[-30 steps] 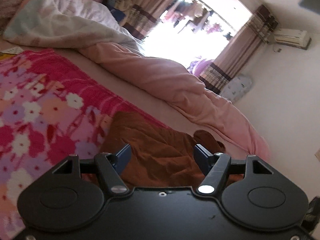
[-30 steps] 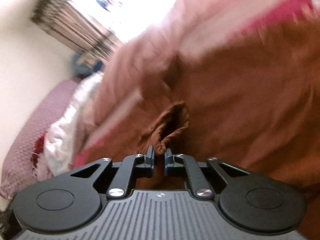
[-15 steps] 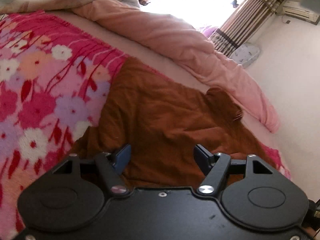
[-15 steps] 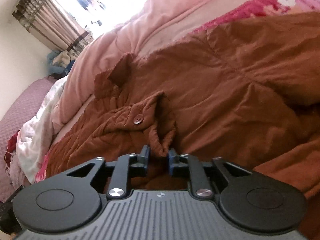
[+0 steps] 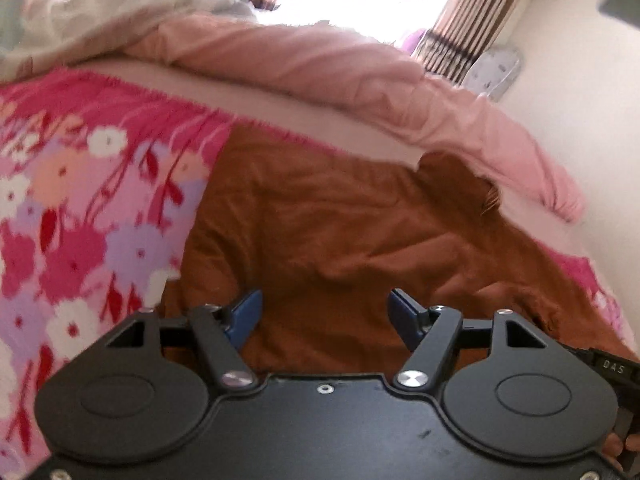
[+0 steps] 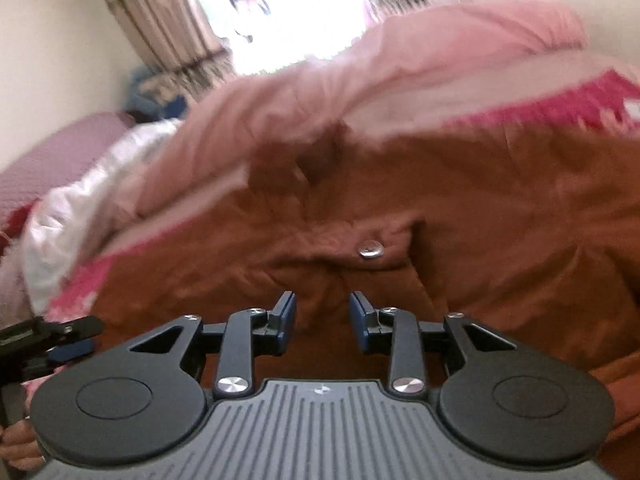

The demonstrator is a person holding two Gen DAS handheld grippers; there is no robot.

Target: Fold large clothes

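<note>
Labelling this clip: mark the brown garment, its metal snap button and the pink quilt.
brown garment (image 5: 340, 232), left wrist view, on its wrinkled middle panel.
metal snap button (image 6: 371, 249), right wrist view, on its shiny face.
pink quilt (image 5: 340, 68), left wrist view, on its rolled edge.

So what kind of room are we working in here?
Most likely a home bedroom. The brown garment lies on a floral blanket spread like bedding, a pink quilt is bunched behind it, and striped curtains frame a bright window.

Pink duvet (image 5: 360, 76) bunched beyond floral blanket (image 5: 80, 208); striped curtains (image 5: 464, 28) by window.
</note>
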